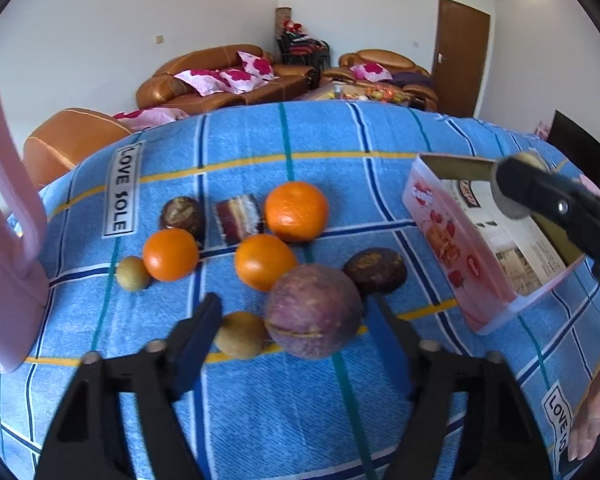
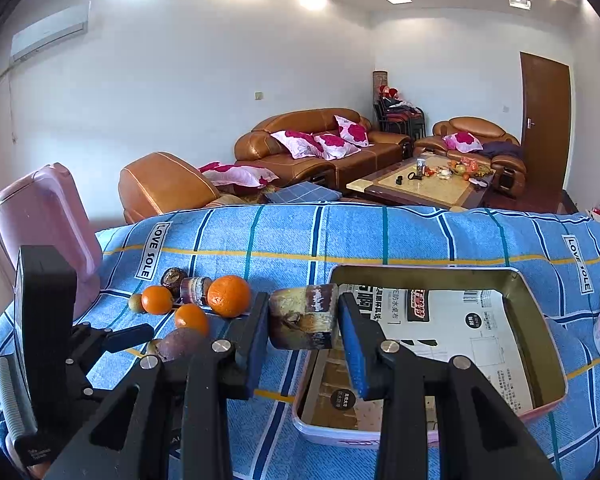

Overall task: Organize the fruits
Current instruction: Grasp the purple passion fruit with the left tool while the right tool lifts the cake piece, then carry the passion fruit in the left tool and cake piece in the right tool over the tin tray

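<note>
Now the right tool (image 2: 303,322) pinches a cut fruit piece (image 2: 304,316) above the tin (image 2: 540,364).

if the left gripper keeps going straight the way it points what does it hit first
Most likely the large purple fruit: it lies directly ahead between the open fingers of the left gripper. The small brown fruit beside it sits close to the left finger and could be touched too; depth is hard to judge here.

A woven cotton-like tablecloth (image 1: 284,420), matt and ribbed, covers the table. The tin box (image 2: 540,292) has dull metal walls and printed paper lining. The oranges (image 1: 297,211) look glossy and pitted; the passion fruit (image 1: 314,310) matt.
</note>
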